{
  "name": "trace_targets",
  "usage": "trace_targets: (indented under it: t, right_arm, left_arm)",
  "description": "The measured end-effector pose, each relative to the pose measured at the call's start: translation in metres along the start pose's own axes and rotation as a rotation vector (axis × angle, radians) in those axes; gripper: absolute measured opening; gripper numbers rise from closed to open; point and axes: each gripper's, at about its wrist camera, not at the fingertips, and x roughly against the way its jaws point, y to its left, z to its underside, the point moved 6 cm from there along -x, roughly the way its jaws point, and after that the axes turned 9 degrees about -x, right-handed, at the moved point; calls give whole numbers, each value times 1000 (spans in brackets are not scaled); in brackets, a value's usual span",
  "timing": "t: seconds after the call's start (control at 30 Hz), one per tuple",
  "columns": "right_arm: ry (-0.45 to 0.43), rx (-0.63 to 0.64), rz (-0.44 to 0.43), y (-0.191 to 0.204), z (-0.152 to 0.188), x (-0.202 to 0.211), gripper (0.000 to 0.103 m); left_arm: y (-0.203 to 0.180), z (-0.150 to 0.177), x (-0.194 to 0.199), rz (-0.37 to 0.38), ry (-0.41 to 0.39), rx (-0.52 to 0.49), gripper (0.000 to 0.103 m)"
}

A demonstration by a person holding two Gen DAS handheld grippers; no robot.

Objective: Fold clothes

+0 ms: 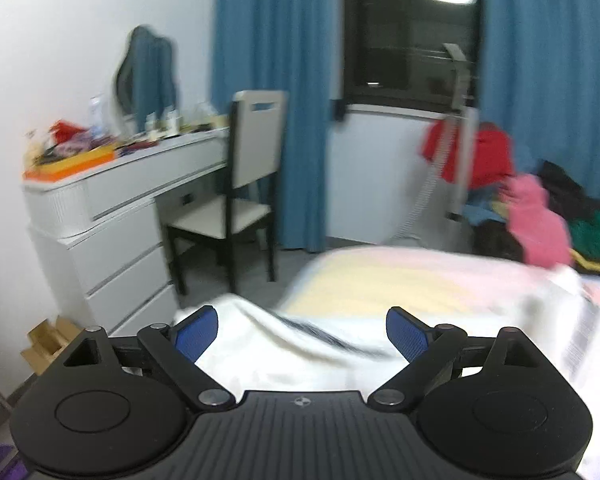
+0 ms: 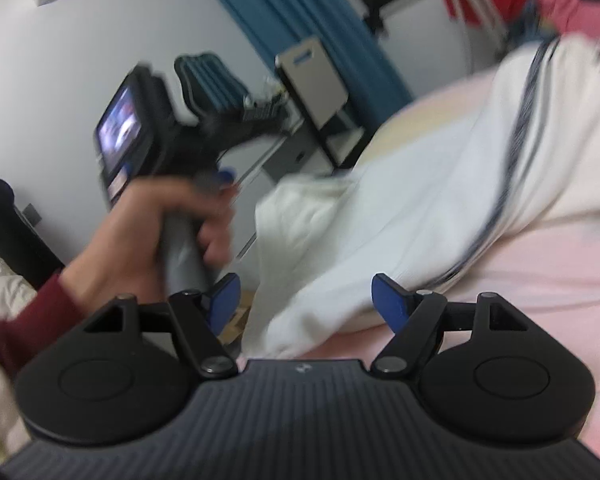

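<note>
A white garment with dark blue stripes [image 2: 440, 184] lies rumpled on the bed [image 2: 540, 280]. It also shows in the left wrist view [image 1: 300, 344], just ahead of the fingers. My left gripper [image 1: 302, 336] is open, its jaws wide apart above the garment's edge, holding nothing. My right gripper [image 2: 304, 304] is open, with the garment's near edge lying between and below its jaws. The left gripper also shows in the right wrist view [image 2: 220, 178], held in a hand at the garment's left end. Both views are blurred.
A pile of coloured clothes [image 1: 540, 208] lies at the bed's far right by a drying rack [image 1: 460, 128]. A white dresser [image 1: 112, 216] and a chair [image 1: 240, 200] stand left of the bed, before blue curtains [image 1: 272, 80].
</note>
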Motion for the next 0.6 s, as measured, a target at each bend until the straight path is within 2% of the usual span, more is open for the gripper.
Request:
trace_targets:
  t: [0.17, 0.27, 0.33, 0.5, 0.6]
  right_arm:
    - [-135, 116, 97, -17, -25, 83, 76]
    - [-209, 186, 160, -32, -32, 130, 76]
    - [-252, 226, 205, -46, -29, 158, 74]
    - [-293, 229, 318, -100, 1, 211, 75]
    - [-316, 242, 371, -118, 15, 234, 75]
  left_arm:
    - [-58, 42, 81, 111, -28, 10, 92]
    - [-93, 67, 128, 180, -74, 19, 92]
    - [-117, 90, 150, 231, -78, 13, 91]
    - [-152, 127, 173, 311, -76, 8, 90]
    - [-163, 133, 182, 307, -88, -15, 90]
